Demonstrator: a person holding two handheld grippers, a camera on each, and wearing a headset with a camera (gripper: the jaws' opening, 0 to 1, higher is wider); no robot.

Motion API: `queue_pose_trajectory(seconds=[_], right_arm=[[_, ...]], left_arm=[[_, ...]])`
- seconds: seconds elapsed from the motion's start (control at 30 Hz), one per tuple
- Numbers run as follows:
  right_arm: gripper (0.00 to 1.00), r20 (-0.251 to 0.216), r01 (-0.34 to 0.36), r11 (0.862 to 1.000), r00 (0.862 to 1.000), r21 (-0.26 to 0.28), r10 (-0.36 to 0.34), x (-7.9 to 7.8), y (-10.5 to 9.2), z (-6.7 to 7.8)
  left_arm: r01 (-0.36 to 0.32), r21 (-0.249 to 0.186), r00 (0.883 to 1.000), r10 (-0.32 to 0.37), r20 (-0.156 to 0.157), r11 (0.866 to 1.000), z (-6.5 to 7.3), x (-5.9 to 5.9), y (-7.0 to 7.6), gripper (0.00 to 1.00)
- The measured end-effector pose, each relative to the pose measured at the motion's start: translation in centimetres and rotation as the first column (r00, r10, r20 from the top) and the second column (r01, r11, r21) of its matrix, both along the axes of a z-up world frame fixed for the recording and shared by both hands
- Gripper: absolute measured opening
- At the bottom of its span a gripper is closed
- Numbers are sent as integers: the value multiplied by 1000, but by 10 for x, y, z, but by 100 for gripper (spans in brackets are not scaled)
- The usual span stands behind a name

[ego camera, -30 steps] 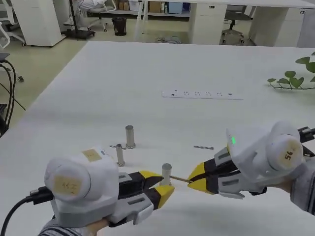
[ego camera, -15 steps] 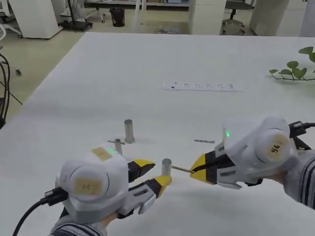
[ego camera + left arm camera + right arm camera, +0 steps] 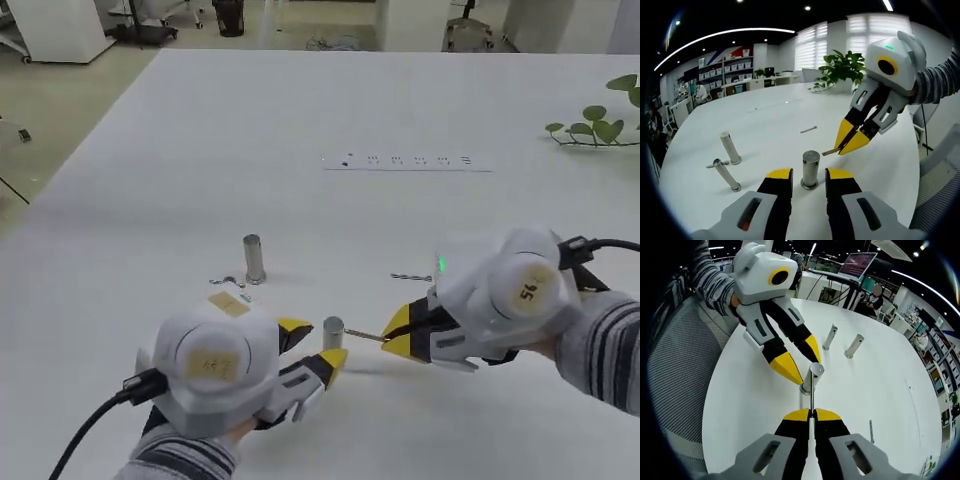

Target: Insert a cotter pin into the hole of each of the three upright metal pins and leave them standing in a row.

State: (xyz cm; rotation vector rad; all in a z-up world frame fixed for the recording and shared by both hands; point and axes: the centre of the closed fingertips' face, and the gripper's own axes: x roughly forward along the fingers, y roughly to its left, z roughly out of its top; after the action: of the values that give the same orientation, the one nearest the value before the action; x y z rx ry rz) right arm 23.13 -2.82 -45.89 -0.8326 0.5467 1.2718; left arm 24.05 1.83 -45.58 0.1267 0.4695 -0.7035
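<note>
The near metal pin stands upright on the white table and serves as our reference. We see the left gripper with its yellow-tipped jaws parted, one on each side of this pin's base, a small gap showing on both sides in the left gripper view. The right gripper lies on the opposite side of the pin, jaws clamped together on a cotter pin. The cotter pin points at the pin's upper end, its tip at the pin's side. We cannot tell whether it has entered the hole. Beyond the reference pin, on the left gripper's side, stand a second metal pin carrying a crosswise cotter pin and, farther off, the far metal pin. A spare cotter pin lies flat beyond the reference pin, on the right gripper's side.
</note>
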Motion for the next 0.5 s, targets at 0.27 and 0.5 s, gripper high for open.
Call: queue_pose_trajectory(seconds=[0.27,0.5], right_arm=[[0,-2,-7,1000,1000,-15,7,3,0,-5],[0,0,-14,1000,1000,-26,14,6,0,-6]], left_arm=[[-1,3,1000,2,-29,1000,-11,6,-4,21],[-8,1,999,8,-48,1000,-18,9,-7,18]])
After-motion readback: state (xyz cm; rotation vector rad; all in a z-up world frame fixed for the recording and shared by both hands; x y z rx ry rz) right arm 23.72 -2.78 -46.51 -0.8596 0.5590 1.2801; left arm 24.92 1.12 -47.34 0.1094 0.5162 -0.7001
